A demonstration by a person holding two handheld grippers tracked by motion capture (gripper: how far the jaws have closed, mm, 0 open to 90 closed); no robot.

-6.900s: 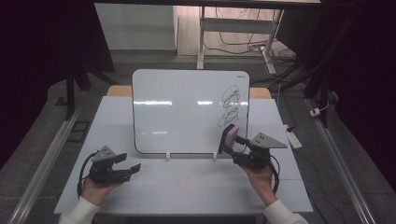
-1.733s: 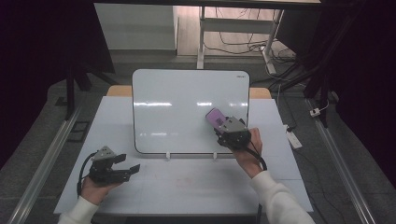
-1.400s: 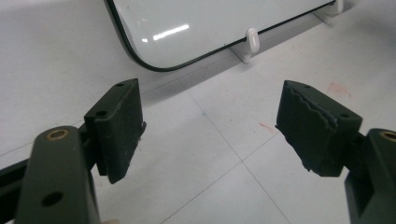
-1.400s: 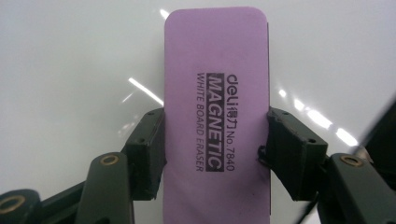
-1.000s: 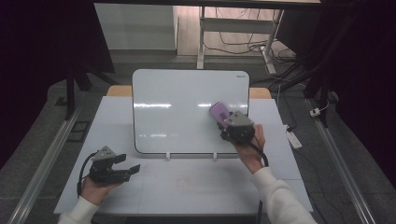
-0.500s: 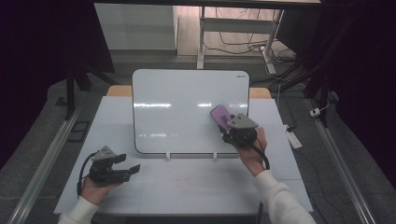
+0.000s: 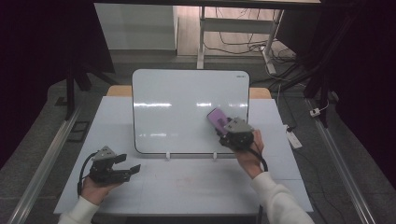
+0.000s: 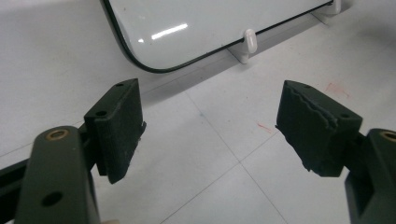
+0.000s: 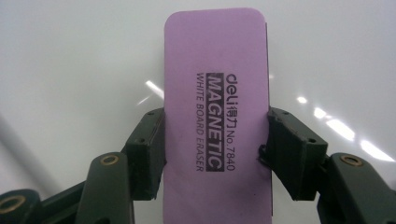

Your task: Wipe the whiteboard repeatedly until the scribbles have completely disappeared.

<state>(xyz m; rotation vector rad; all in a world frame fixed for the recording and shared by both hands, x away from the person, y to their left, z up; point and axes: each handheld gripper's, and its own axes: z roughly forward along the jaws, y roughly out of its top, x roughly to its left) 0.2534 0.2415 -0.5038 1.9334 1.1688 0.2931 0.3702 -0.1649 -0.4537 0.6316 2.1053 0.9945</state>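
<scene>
A white board [image 7: 187, 109] stands tilted on two white clips at the middle of the table, its face wiped clean. My right gripper [image 7: 229, 129] is shut on a purple magnetic whiteboard eraser [image 7: 217, 119] and holds it against the board's lower right part. In the right gripper view the eraser [image 9: 216, 112] sits upright between both jaws with the board [image 9: 70, 60] behind it. My left gripper [image 7: 126, 170] rests open near the table's front left, apart from the board. The left gripper view has its jaws wide apart over bare table, with the board's corner [image 8: 187, 32] ahead.
The white table [image 7: 187, 186] has faint red marks in front of the board. A white clip [image 8: 249, 43] holds the board's lower edge. Metal rails run along both sides of the table, and cables lie on the floor beyond it.
The black scribbles on the board's right side are gone. My right gripper has carried the eraser up onto the board and slid it slightly right and down. The left gripper has stayed put.
</scene>
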